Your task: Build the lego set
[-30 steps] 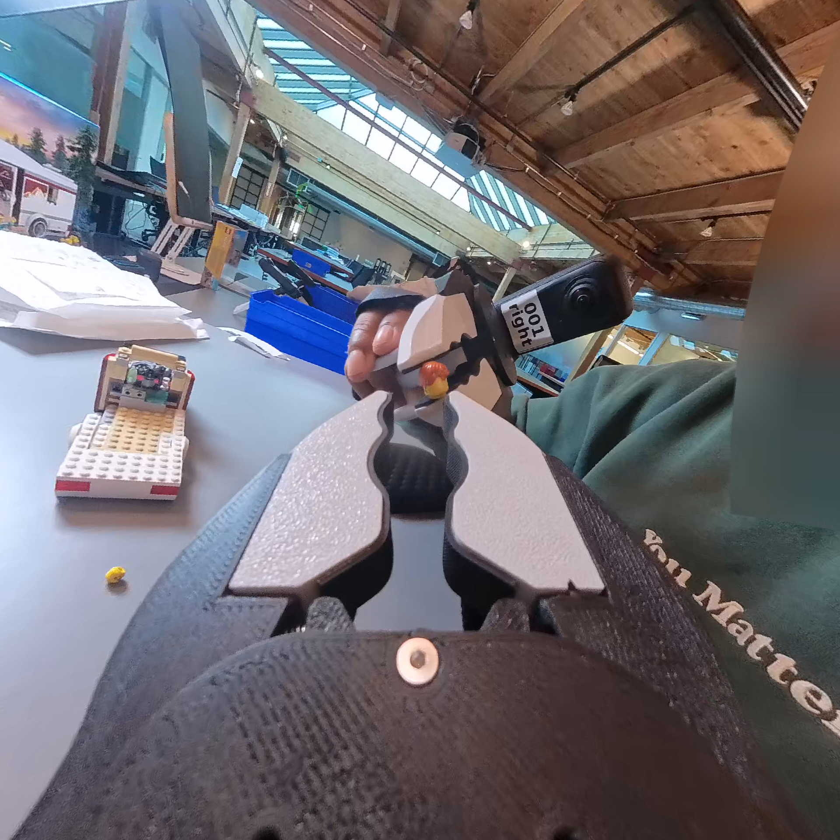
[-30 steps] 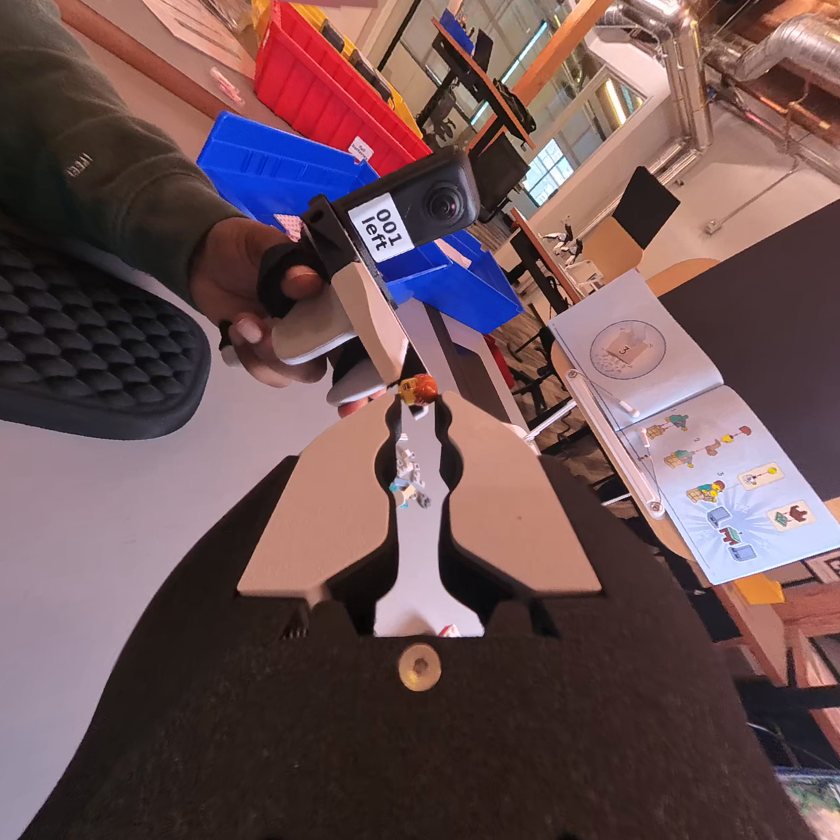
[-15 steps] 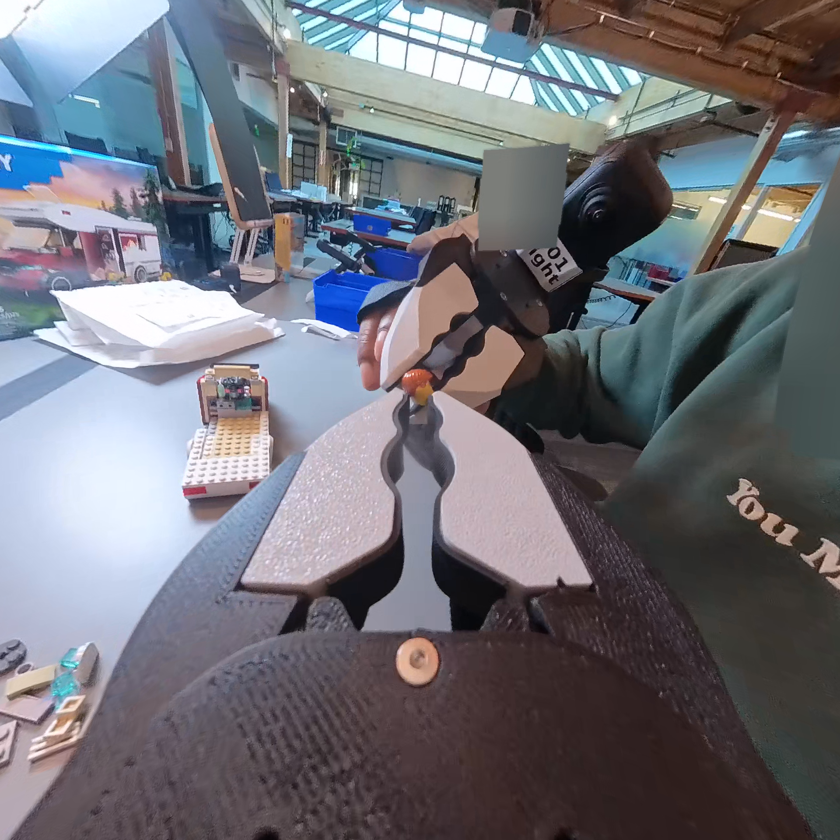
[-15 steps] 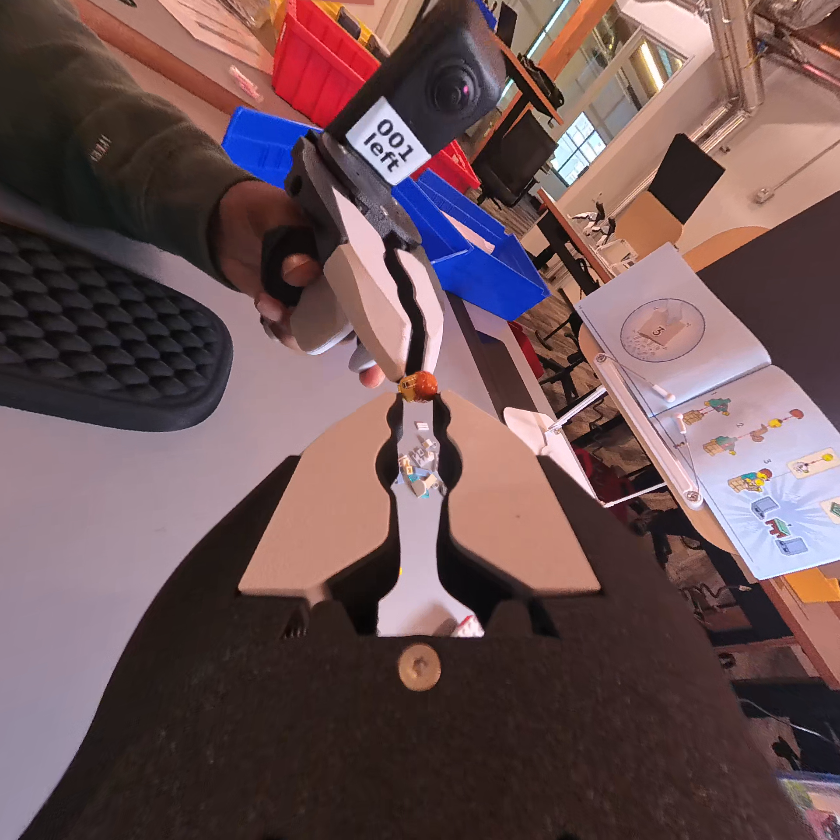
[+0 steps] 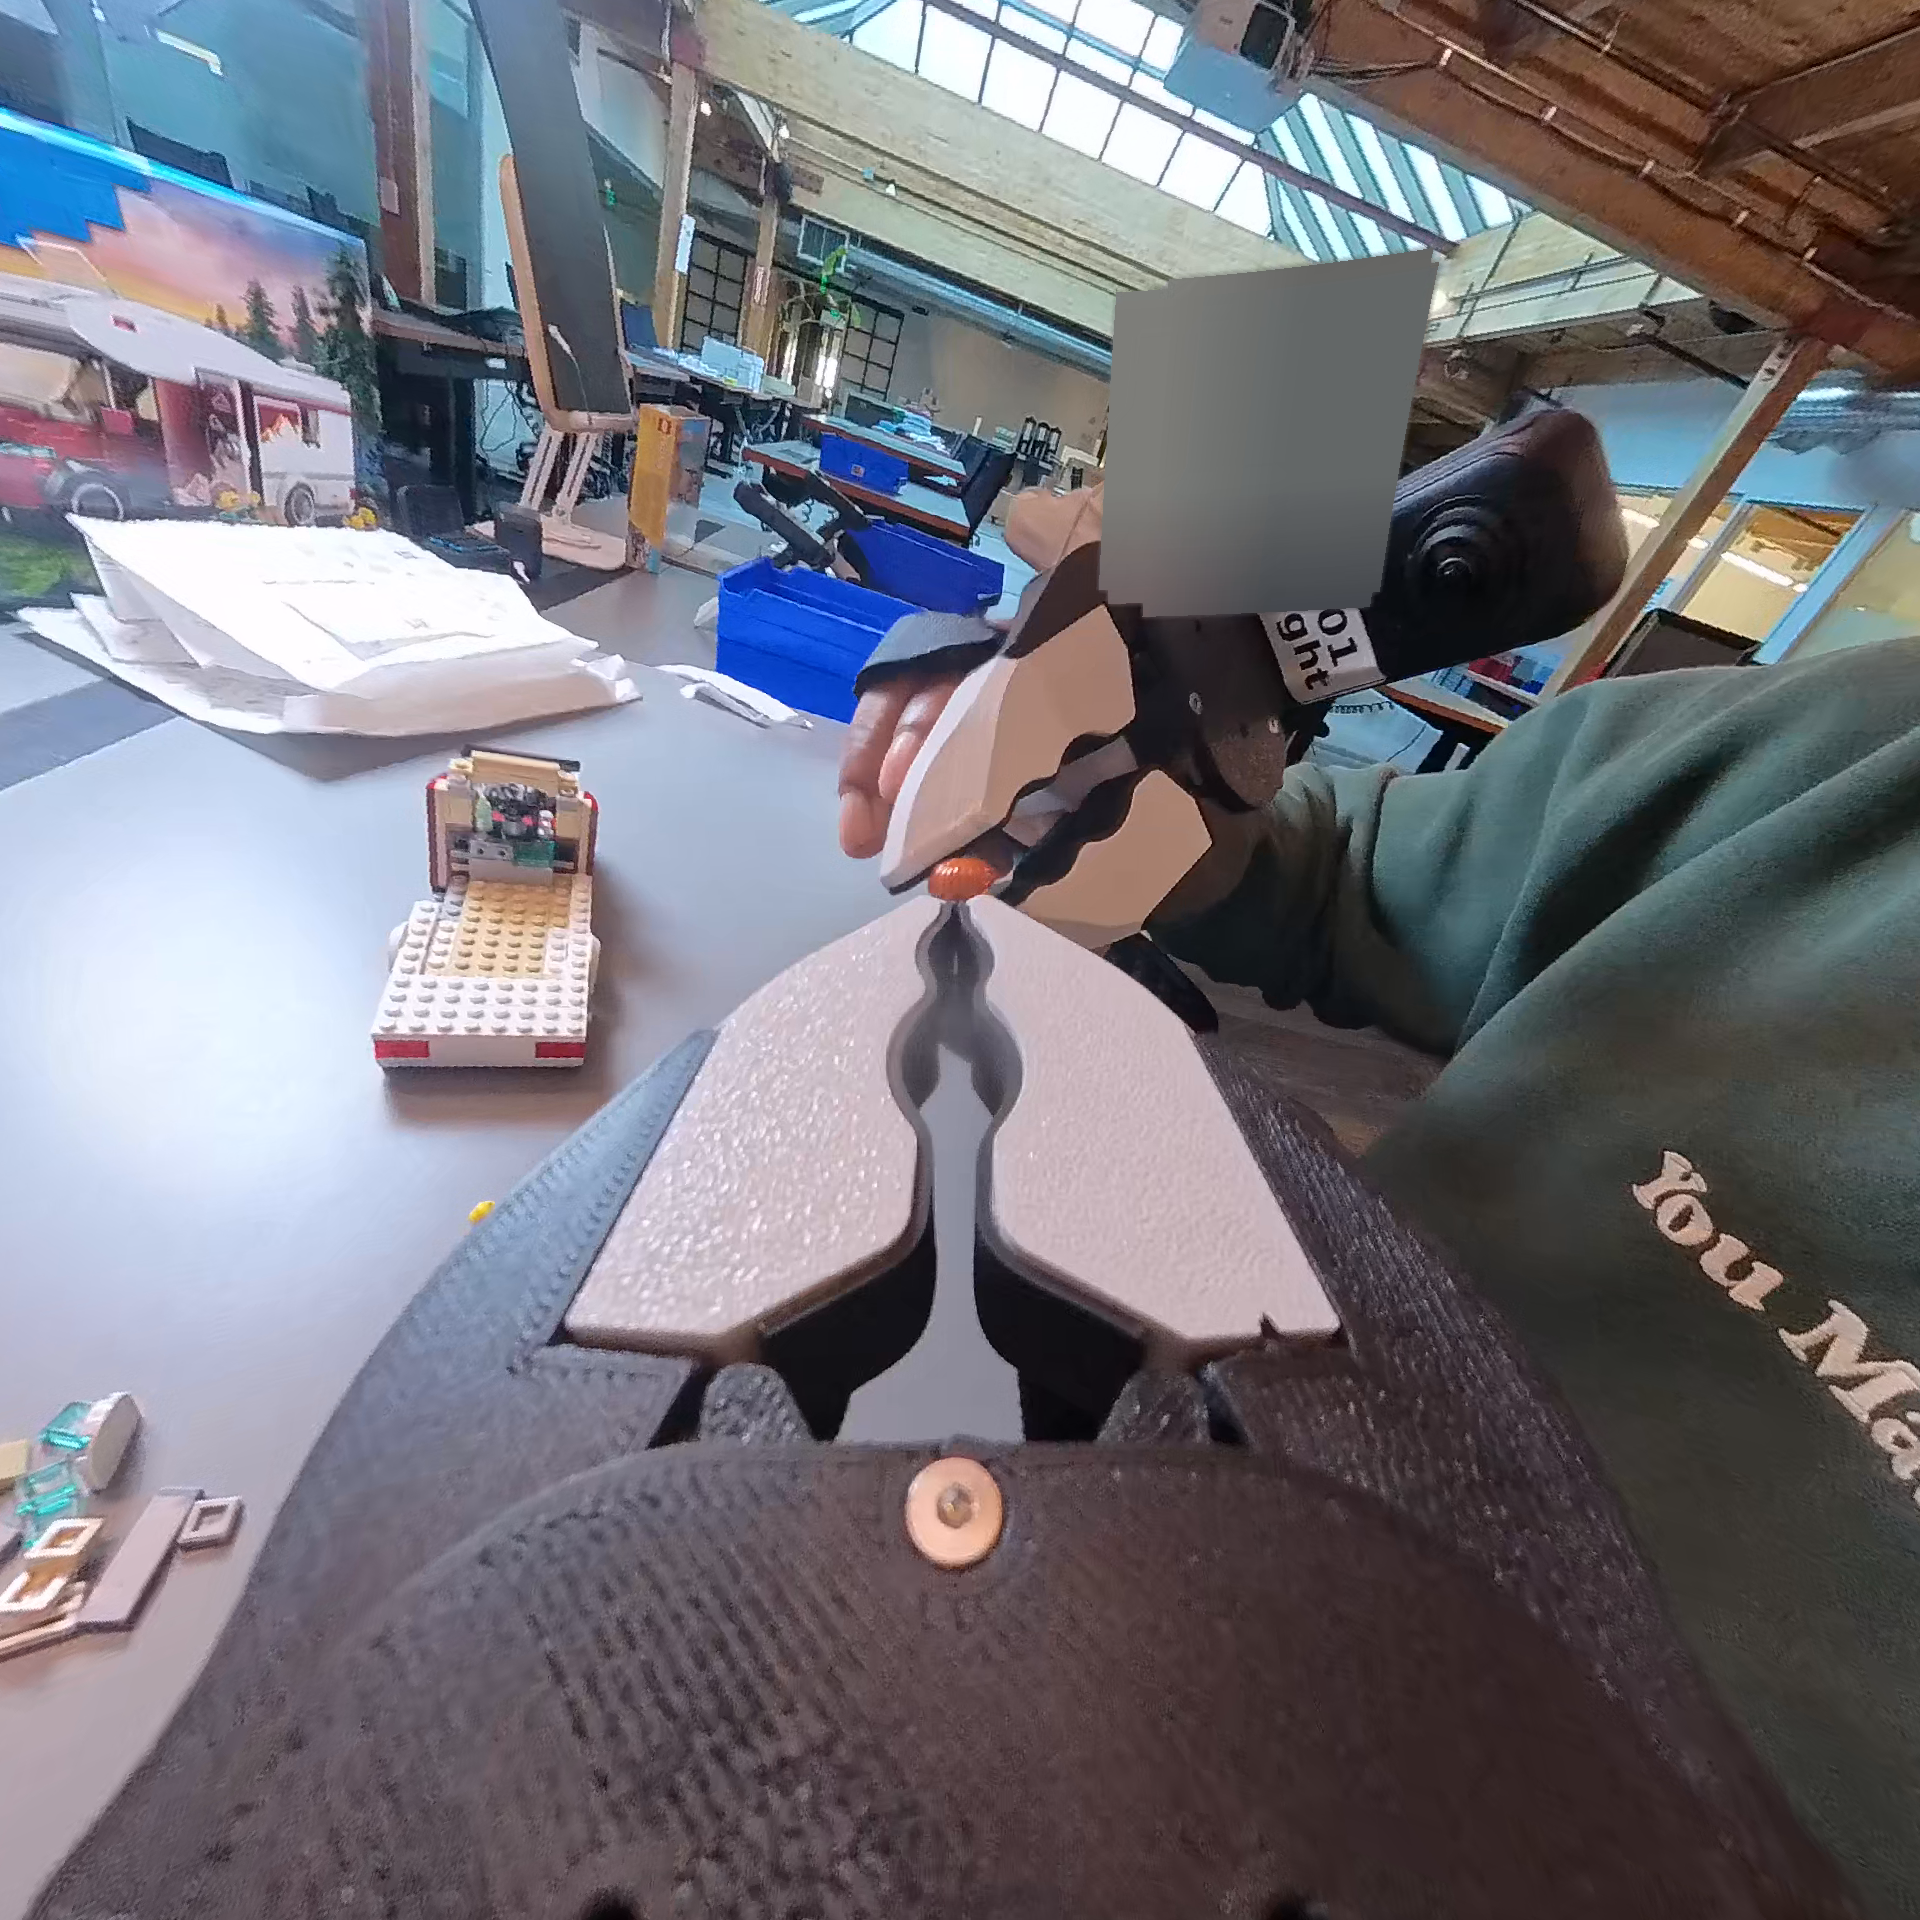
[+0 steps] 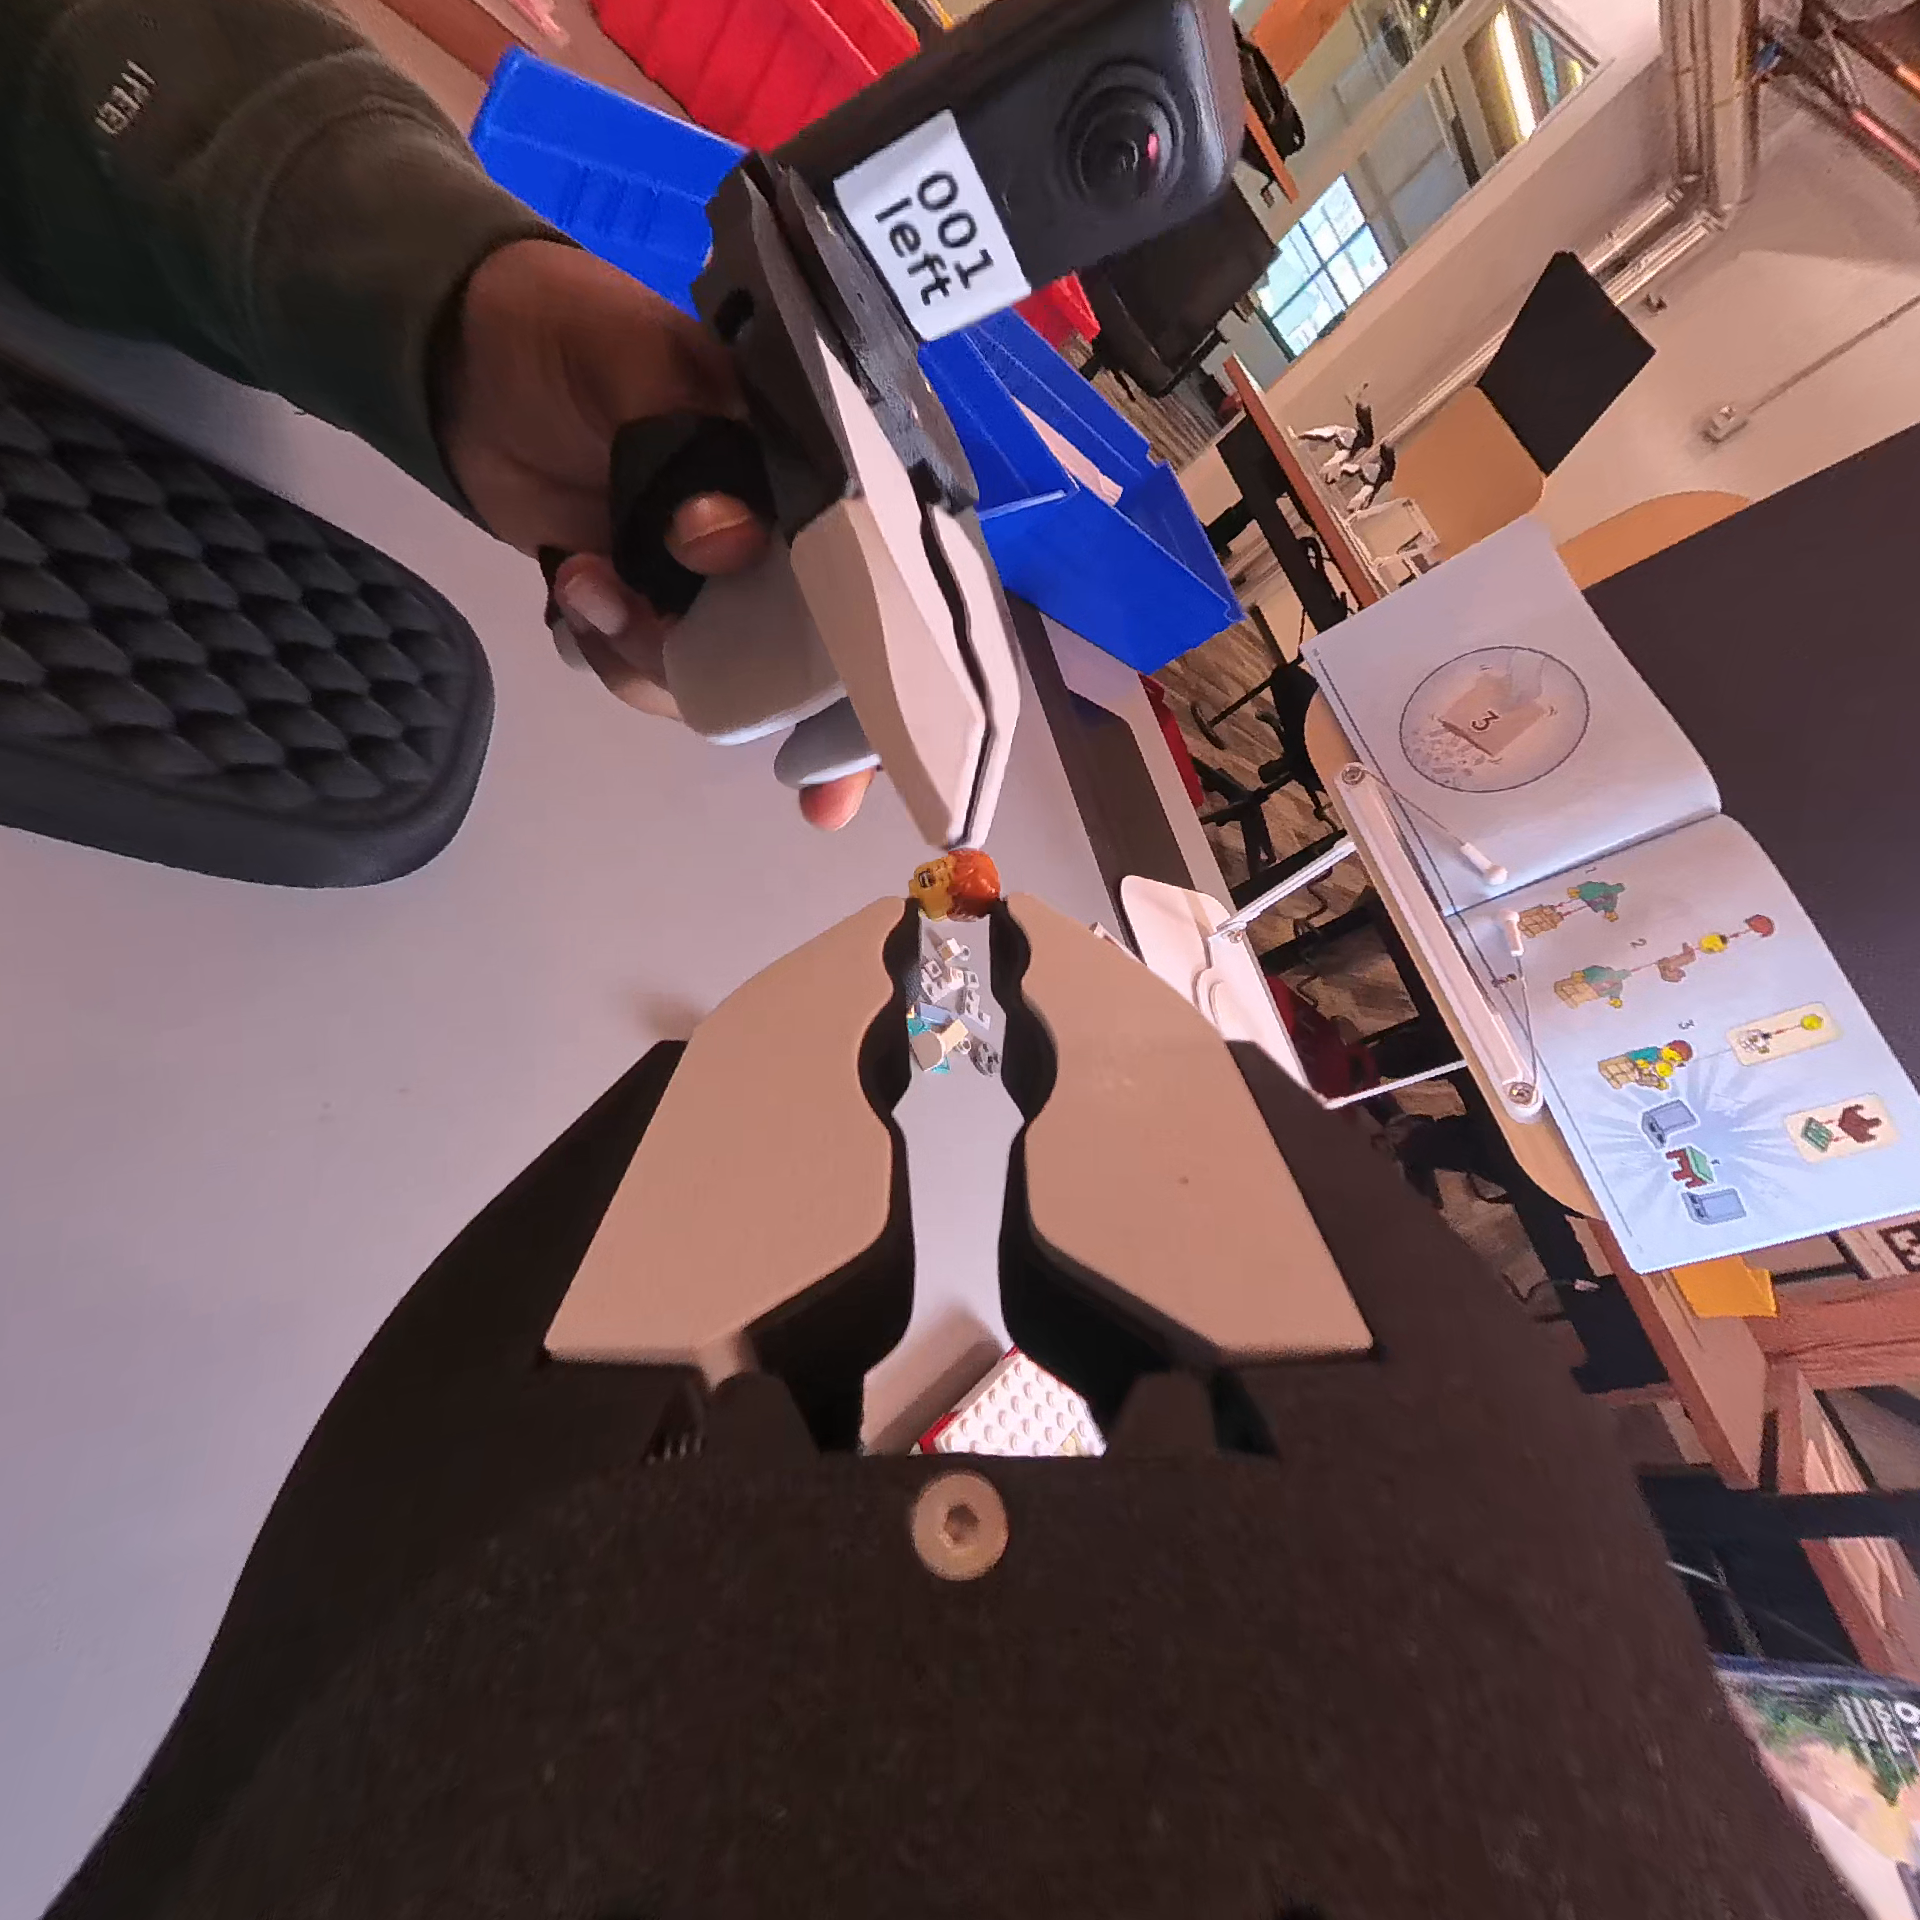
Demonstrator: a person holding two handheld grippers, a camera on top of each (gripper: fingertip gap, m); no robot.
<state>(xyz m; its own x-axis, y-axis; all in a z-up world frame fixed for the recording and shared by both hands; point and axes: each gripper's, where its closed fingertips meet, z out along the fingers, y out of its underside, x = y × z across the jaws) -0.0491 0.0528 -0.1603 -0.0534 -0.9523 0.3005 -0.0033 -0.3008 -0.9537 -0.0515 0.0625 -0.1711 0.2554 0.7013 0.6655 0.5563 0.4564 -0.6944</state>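
My right gripper [image 6: 954, 906] pinches the tiny yellow minifigure head with orange-brown hair piece [image 6: 956, 884] at its tips. My left gripper [image 5: 954, 914], tips nearly closed and empty, touches the hair. Step, I judge: seating hair. Next: press gently, aligned. Half-built white-and-tan camper base [image 5: 488, 940] lies ahead-left of the left gripper; nothing obstructs.

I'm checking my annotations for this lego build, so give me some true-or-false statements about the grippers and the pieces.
1. The right gripper pinches a small yellow minifigure head with orange-brown hair. True.
2. The left gripper carries the partly built white and tan lego vehicle. False: it stands on the grey table.
3. The illustrated instruction booklet is closed. False: it lies open.
4. Small loose lego pieces lie on the table. True.
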